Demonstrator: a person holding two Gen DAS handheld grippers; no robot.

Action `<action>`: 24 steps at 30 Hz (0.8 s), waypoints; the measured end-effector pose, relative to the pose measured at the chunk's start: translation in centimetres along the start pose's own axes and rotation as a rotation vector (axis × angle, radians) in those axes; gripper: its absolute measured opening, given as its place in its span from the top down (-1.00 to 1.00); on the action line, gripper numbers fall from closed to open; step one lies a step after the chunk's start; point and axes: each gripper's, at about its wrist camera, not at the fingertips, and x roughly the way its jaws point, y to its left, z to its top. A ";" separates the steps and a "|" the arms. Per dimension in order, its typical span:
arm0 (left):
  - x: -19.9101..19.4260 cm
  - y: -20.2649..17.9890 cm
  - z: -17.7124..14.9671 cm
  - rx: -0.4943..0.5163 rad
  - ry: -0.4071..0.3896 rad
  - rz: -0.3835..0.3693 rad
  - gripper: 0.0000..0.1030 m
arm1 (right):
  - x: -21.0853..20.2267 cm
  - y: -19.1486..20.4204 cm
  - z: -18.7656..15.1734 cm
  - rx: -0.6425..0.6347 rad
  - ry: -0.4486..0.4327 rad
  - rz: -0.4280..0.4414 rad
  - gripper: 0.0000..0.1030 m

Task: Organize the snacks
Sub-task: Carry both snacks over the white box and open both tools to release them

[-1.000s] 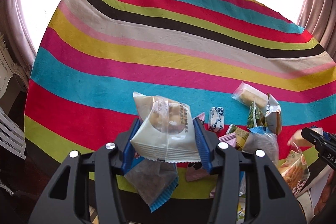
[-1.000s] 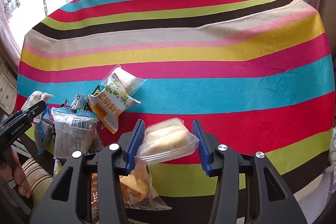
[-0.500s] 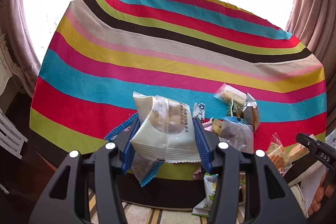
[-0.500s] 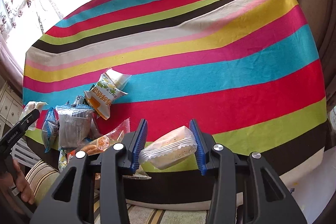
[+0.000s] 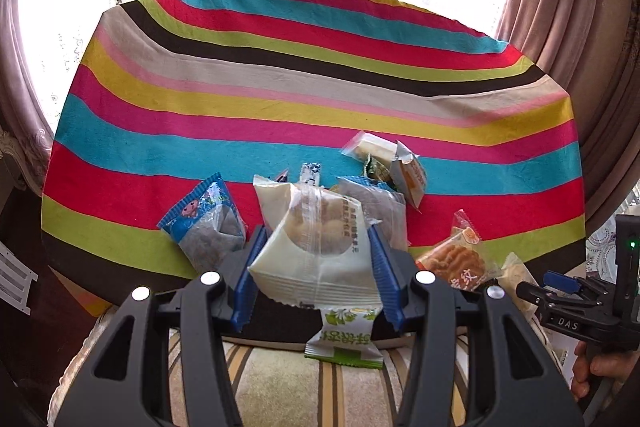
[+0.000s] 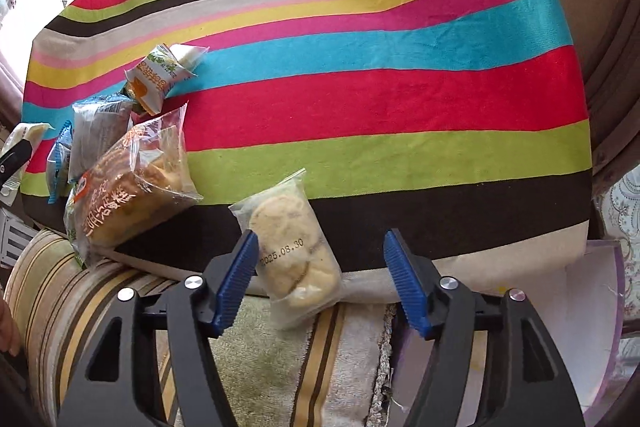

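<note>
My left gripper (image 5: 314, 273) is shut on a white cake packet (image 5: 316, 247), held above the near edge of the striped table (image 5: 280, 79). My right gripper (image 6: 320, 281) is open; a clear packet of pale pastry dated 2025.08.30 (image 6: 290, 247) sits between its jaws, against the left one, apart from the right one, over the table's edge. Whether it rests on anything I cannot tell. In the left wrist view the right gripper (image 5: 560, 301) shows at lower right.
Loose snacks lie near the table's front: a blue packet (image 5: 204, 227), a grey packet (image 5: 376, 203), an orange-white packet (image 5: 408, 175), a biscuit bag (image 5: 456, 263), (image 6: 132, 187). A green-white packet (image 5: 344, 335) lies on the striped cushion (image 6: 304, 379) below. Curtains hang at both sides.
Both grippers have pulled back from the table toward the cushion. The right gripper has opened, and the pastry packet has turned upright between its jaws. The left gripper still holds the cake packet.
</note>
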 end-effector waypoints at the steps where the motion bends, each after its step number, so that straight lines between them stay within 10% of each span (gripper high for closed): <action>1: -0.1 -0.3 -0.1 0.004 0.003 -0.007 0.02 | 0.0 0.3 -0.1 -0.017 -0.001 -0.002 -0.35; 6: -0.7 -2.3 -1.0 0.034 0.017 -0.049 0.02 | 1.0 2.2 -0.3 -0.119 0.029 -0.023 -0.30; 11: -1.1 -3.9 -1.5 0.062 0.021 -0.079 0.02 | 0.9 1.9 -0.5 -0.102 0.013 -0.004 0.28; 24: -1.2 -11.0 -3.0 0.178 0.066 -0.204 0.02 | -2.6 -4.6 -2.9 0.111 -0.076 0.085 0.32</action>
